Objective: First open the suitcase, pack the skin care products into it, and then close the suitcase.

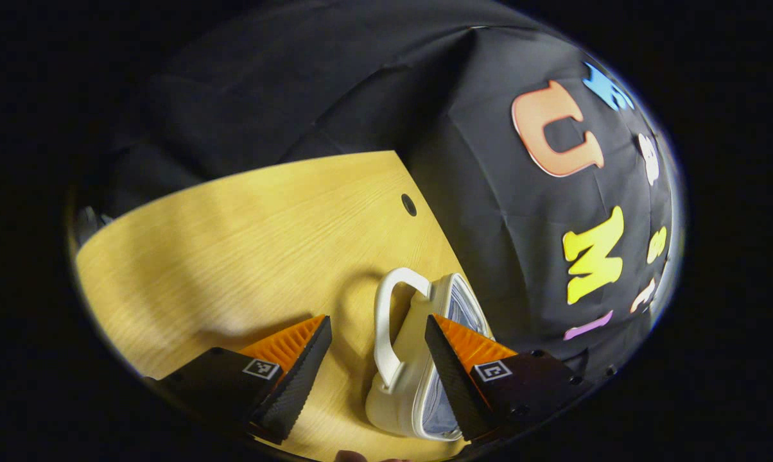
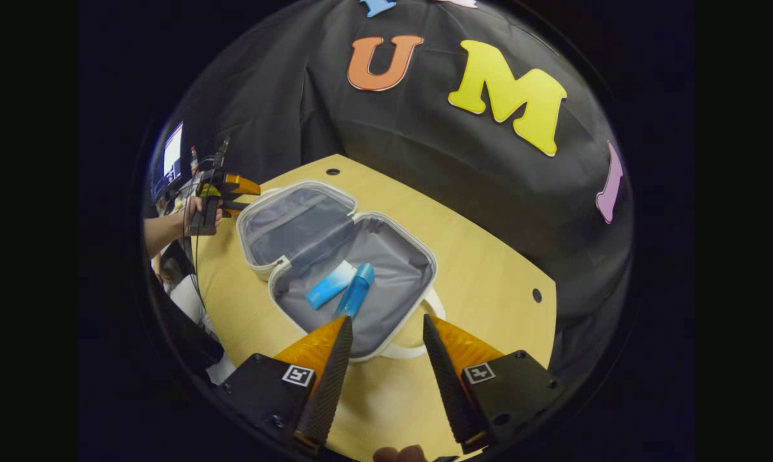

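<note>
- Holding my left gripper [image 1: 377, 333] low over the table [image 1: 245, 244], I keep its fingers wide apart with nothing between the pads; the wood shows in the gap.
- In the left gripper view the suitcase [image 1: 418, 346] stands just past those fingers at the table's edge by the black cloth, its white handle [image 1: 386, 321] arching toward me; the right-hand finger overlaps its rim in the picture, but I cannot tell whether it touches.
- My right gripper [image 2: 383, 327] hangs above the table's near edge, fingers also spread, clamped on nothing.
- In the right gripper view the suitcase [image 2: 386, 253] lies open flat on the wood, grey lining up, both halves side by side, the handle at the end nearest my fingers.
- Two skin care products rest in the nearer half: a blue bottle [image 2: 356, 292] and a blue-and-white tube [image 2: 330, 284] just beside it, lying slantwise and close together.
- Farther off, beyond the far half of the case, a hand [image 2: 197, 212] grips the other gripper, at the table's left edge.
</note>
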The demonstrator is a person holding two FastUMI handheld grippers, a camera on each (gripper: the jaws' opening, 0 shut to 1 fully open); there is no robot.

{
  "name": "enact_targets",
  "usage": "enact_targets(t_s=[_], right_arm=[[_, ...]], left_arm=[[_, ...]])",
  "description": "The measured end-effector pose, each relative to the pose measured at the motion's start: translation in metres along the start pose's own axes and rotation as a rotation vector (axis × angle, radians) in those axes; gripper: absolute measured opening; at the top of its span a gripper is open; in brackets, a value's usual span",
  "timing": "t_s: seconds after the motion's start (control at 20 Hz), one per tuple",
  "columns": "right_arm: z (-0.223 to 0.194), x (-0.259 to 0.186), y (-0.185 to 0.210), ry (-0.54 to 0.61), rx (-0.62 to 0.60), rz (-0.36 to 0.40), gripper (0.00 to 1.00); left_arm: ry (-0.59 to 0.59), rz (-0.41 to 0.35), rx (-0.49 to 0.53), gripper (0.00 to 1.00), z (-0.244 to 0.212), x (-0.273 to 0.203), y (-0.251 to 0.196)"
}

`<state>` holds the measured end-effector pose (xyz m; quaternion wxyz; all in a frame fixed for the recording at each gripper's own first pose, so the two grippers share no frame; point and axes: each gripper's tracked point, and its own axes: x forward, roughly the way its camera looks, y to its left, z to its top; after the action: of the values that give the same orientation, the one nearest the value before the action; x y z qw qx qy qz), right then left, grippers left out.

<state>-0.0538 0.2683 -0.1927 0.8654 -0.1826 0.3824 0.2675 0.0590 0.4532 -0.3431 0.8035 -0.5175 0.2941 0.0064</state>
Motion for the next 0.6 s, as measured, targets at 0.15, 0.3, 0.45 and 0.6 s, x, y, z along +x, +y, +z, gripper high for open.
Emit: enact_targets(t_s=[0.15,0.3,0.45,0.6], right_arm=[[-0.001,-0.004,-0.003,0.010,0.020,-0.011,0.67],[0.004,-0.002,-0.003,0.007,0.053,-0.018,0.67],[0.006,-0.003,-0.004,-0.002,0.080,-0.018,0.67],[0.009,-0.008,-0.003,-0.027,0.108,-0.012,0.66]], left_arm=[[0.012,-0.027,-0.070,0.94,0.000,0.021,-0.002],[-0.006,-0.028,-0.086,0.60,0.008,0.032,-0.007],[-0.028,0.003,-0.067,0.22,0.013,0.035,-0.009],[-0.025,0.039,-0.003,0.13,0.014,0.028,-0.017]])
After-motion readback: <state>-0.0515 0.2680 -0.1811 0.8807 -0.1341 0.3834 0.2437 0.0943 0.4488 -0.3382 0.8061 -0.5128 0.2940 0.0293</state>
